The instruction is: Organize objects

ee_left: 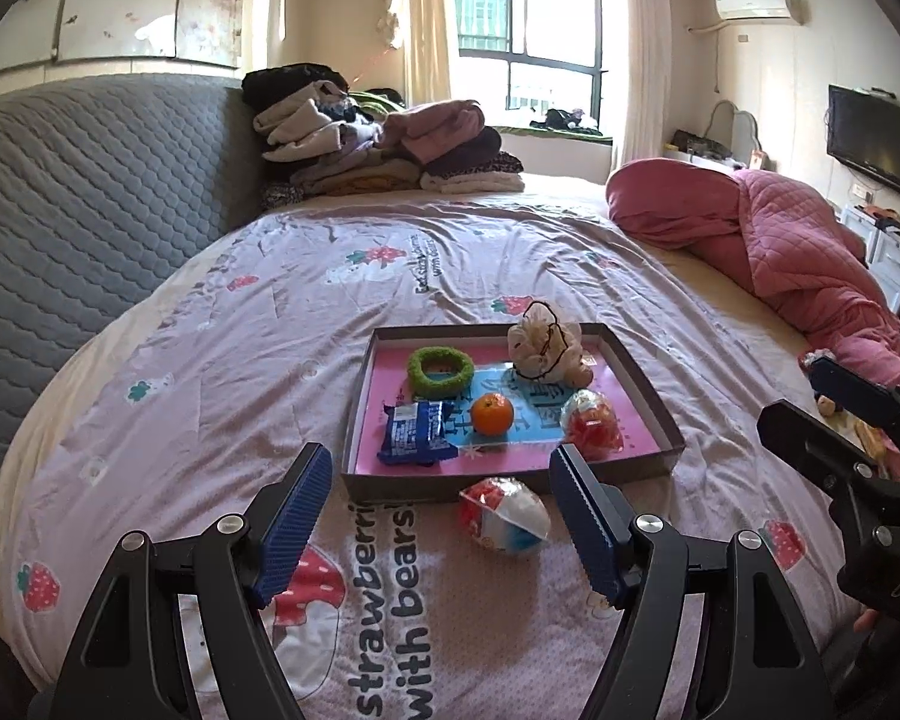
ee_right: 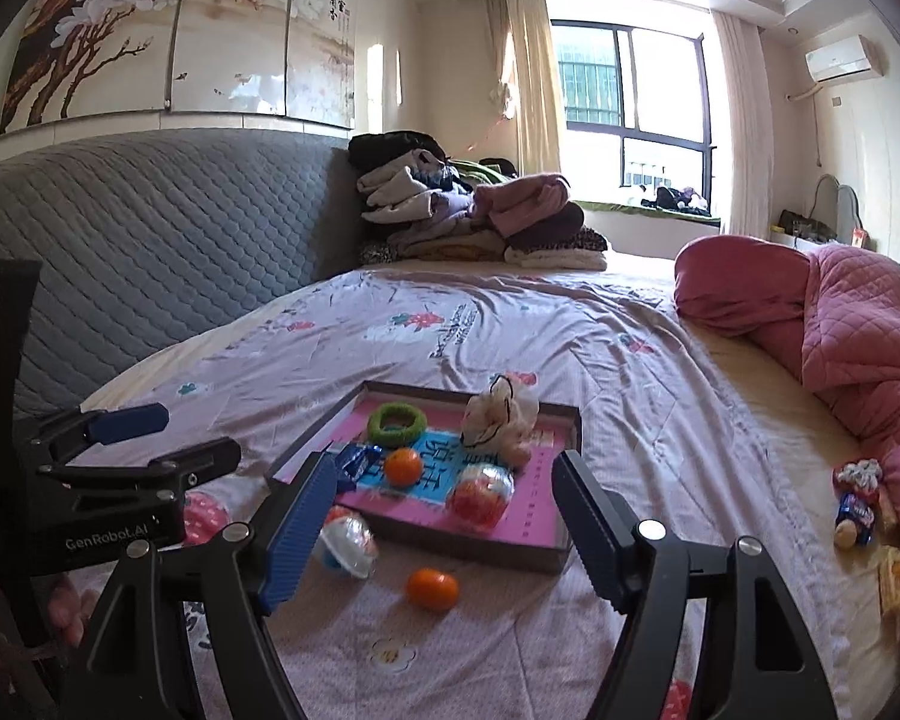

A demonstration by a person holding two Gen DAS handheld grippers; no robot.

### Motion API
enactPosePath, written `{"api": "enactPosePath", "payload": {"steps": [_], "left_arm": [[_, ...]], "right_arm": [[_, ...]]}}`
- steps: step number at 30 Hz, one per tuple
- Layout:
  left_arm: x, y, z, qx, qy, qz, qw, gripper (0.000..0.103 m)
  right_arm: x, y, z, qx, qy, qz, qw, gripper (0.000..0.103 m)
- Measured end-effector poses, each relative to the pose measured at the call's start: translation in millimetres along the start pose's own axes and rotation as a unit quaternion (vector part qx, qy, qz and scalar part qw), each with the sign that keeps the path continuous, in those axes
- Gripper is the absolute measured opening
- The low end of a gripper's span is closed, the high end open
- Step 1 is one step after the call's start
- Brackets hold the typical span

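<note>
Two grippers hang over the bed, both spread wide with nothing between their blue pads. Between the fingers of the left gripper (ee_left: pixel 441 504), a plastic egg (ee_left: pixel 504 515) lies on the sheet, just outside the near wall of the tray (ee_left: pixel 390 483). The right gripper (ee_right: pixel 444 516) looks down on a loose mandarin (ee_right: pixel 431 588) on the sheet, a little short of the tray's near edge and near the egg.

Inside the tray sit a green ring (ee_left: pixel 440 365), a blue snack packet (ee_left: pixel 417 433), a second mandarin (ee_left: pixel 492 413), a red-filled egg (ee_left: pixel 592 425) and a cream cloth bundle (ee_left: pixel 543 345).

Both loose pieces are round and rest on soft, creased bedding, so I'd expect trouble there: a finger pressing into the sheet could tip either one away, and the egg's smooth shell may squirt out of a pinch that closes off-centre. The tray wall is low and light; a finger catching it could shove the whole tray. With both grippers this close together, they could also knock each other. More small things (ee_right: pixel 857 501) lie far right by the pink quilt (ee_right: pixel 858 324).
</note>
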State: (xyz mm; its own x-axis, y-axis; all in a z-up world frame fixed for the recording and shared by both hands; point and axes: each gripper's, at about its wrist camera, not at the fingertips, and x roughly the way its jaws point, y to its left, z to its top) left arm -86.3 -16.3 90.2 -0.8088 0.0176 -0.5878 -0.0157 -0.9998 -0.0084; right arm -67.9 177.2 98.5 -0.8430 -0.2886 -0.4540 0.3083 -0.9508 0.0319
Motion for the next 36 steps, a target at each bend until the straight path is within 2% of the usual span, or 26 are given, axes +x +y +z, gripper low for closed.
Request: {"api": "enactPosePath", "payload": {"steps": [8, 16, 36], "left_arm": [[4, 9, -16, -0.010, 0.025, -0.016, 0.9995, 0.076], [0, 11, -30, 0.000, 0.029, -0.008, 0.9995, 0.076], [-3, 7, -53, 0.017, 0.050, -0.015, 0.9985, 0.076]], "right_arm": [[-1, 8, -13, -0.001, 0.020, 0.000, 1.000, 0.074], [2, 17, -30, -0.003, 0.046, -0.003, 0.999, 0.074], [-2, 22, -51, -0.001, 0.070, -0.020, 0.997, 0.074]]}}
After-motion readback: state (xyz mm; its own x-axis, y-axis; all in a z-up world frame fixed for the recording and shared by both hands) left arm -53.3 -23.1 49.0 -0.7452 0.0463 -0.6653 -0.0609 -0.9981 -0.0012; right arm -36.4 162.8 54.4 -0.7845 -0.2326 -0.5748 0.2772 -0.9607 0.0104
